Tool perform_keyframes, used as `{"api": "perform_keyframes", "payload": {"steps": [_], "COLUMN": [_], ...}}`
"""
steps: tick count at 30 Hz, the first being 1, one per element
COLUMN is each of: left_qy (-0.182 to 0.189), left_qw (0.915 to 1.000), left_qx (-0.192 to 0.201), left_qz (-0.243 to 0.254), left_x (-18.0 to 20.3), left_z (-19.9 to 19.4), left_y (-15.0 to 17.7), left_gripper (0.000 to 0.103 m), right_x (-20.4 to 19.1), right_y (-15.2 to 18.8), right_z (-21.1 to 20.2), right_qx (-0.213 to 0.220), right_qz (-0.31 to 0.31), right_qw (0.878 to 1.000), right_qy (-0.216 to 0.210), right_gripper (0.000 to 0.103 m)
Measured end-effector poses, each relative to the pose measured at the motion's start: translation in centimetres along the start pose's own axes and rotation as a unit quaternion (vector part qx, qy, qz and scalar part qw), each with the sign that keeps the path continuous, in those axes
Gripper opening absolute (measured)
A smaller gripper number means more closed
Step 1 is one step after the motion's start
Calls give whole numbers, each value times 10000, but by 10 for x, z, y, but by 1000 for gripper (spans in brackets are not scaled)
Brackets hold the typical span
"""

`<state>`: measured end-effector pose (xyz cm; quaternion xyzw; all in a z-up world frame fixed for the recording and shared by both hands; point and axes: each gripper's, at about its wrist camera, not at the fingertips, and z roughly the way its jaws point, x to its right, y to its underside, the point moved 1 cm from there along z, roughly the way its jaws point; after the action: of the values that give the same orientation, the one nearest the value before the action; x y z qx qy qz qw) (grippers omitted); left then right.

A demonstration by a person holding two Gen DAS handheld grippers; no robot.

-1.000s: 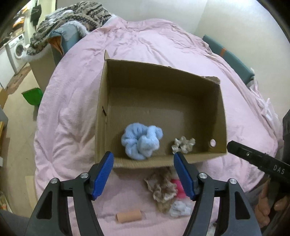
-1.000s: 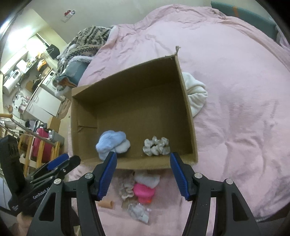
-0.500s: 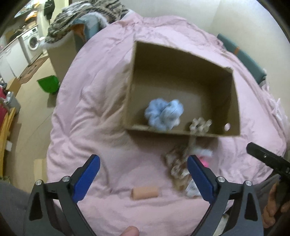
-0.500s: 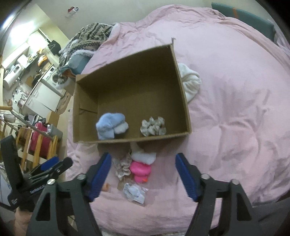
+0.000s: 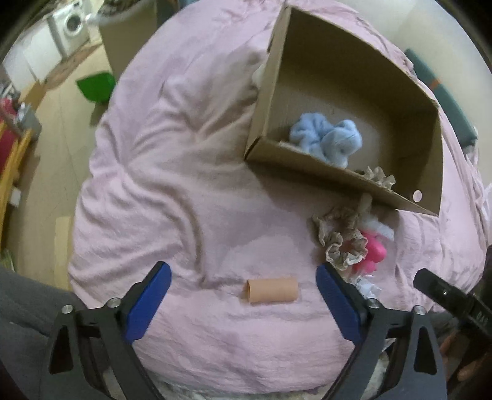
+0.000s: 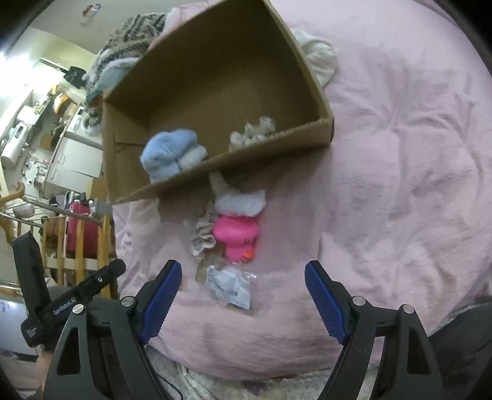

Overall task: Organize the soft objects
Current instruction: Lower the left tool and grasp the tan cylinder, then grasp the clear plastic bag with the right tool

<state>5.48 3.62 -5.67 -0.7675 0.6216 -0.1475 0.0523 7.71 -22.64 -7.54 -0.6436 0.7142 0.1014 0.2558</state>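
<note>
A cardboard box (image 5: 427, 160) (image 6: 215, 77) sits on the pink bedspread (image 5: 184, 172). Inside lie a blue fluffy item (image 5: 326, 138) (image 6: 172, 154) and a beige scrunchie (image 5: 379, 177) (image 6: 252, 132). In front of the box lie a beige lace scrunchie (image 5: 341, 243) (image 6: 201, 234), a pink soft toy (image 5: 373, 252) (image 6: 236, 237), a white fluffy piece (image 6: 243, 200) and a plastic-wrapped item (image 6: 227, 284). A peach roll (image 5: 271, 289) lies between the fingers of my open, empty left gripper (image 5: 243, 303). My right gripper (image 6: 243, 300) is open and empty, just short of the wrapped item.
A white cloth (image 6: 319, 58) lies right of the box. Patterned blankets (image 6: 132, 34) are heaped beyond the bed. A green dustpan (image 5: 95, 86) and a washing machine (image 5: 70, 27) stand on the floor at left. A wooden rack with a red bag (image 6: 80, 234) is beside the bed.
Both grippers have pulled back from the box toward the near bed edge. The left one shifted left and now frames the peach roll. Both stay open.
</note>
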Motion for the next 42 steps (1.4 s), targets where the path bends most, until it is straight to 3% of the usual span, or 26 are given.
{"api": "perform_keyframes", "payload": {"steps": [2,5,12,14,17,20,21,24,28,35,42], "left_qy": [38,278,136,128,224,98,152,241,419,301,213], "left_qw": [9999,9984,9945,9933,9930,9943,9942,9949,9974,9985,9987], "left_qx": [-127,-457,-1024,-1147,-1151,-1056,-1039,-893,-347,259,251], "left_qz": [17,172,195,61,-115,118,230,392,483,377,400], "left_x": [4,17,24,19,14,18,21,29,34,20,16], "left_z": [8,23,57,63,64,62,62,51,22,-5,-3], "left_y": [1,4,12,13,14,16,16,13,7,-5,-4], "left_gripper": [84,67,65,59,46,29,6,7,7,7,7], "right_x": [-1,-1,-4,-6,-9,-11,-11,-11,-3,13,-16], "right_y": [0,1,-1,-1,0,-1,-2,-3,-2,2,12], "right_z": [2,5,9,11,15,16,17,17,15,24,38], "right_qx": [-2,-74,-117,-138,-196,-207,-208,-221,-263,-545,-771], "right_qz": [-13,-21,4,-53,-78,-115,-120,-86,101,517,-316], "right_qw": [10000,10000,9999,9999,9997,9996,9996,9997,9996,9971,9963], "right_qy": [1,43,15,68,80,120,112,37,-99,-137,199], "right_gripper": [87,87,87,87,87,87,87,87,87,87,87]}}
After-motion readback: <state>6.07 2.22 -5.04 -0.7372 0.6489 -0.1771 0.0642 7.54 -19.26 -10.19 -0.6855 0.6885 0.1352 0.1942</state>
